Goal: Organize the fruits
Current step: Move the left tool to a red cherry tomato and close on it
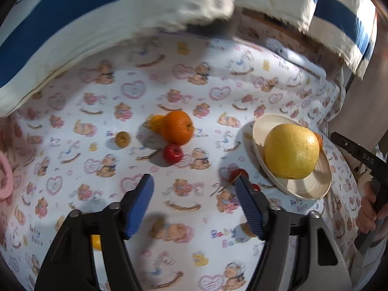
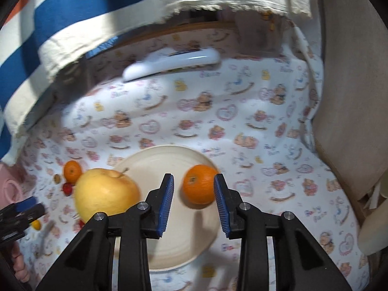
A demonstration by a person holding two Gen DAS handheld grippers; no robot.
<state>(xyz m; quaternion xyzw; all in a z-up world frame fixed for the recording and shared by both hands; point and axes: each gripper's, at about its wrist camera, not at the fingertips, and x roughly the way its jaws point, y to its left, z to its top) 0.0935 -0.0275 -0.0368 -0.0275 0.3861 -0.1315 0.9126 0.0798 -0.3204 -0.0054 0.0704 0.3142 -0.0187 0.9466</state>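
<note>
The surface is a bed spread with a white sheet (image 1: 135, 160) printed with baby bears, hearts, ducks and rocking horses; it lies smooth in the middle and rumples toward the far side. A blue-and-white striped blanket (image 1: 48, 24) with a cream fringed edge is heaped along the far side from 9 to 2 o'clock, and a white plastic handle-like piece (image 2: 172, 64) lies just under it at 12 o'clock in the right wrist view. A beige upholstered panel (image 2: 349, 97) rises at 3 o'clock. The left hand-held gripper (image 1: 194, 194) hangs open over bare sheet with nothing between its blue pads. Beyond it at 12 o'clock sit an orange (image 1: 177, 127) touching a smaller orange fruit (image 1: 156, 122), a small red apple (image 1: 172, 153) just below, and a small brownish-yellow fruit (image 1: 123, 139) at 11 o'clock. Red cherries (image 1: 238, 174) lie by its right finger. A cream plate (image 2: 169, 160) at 2 o'clock carries a large yellow pear (image 2: 106, 194). The right hand-held gripper (image 2: 194, 189) stands parted over the plate, an orange mandarin (image 2: 200, 184) between its pads, against the right pad and clear of the left.
</note>
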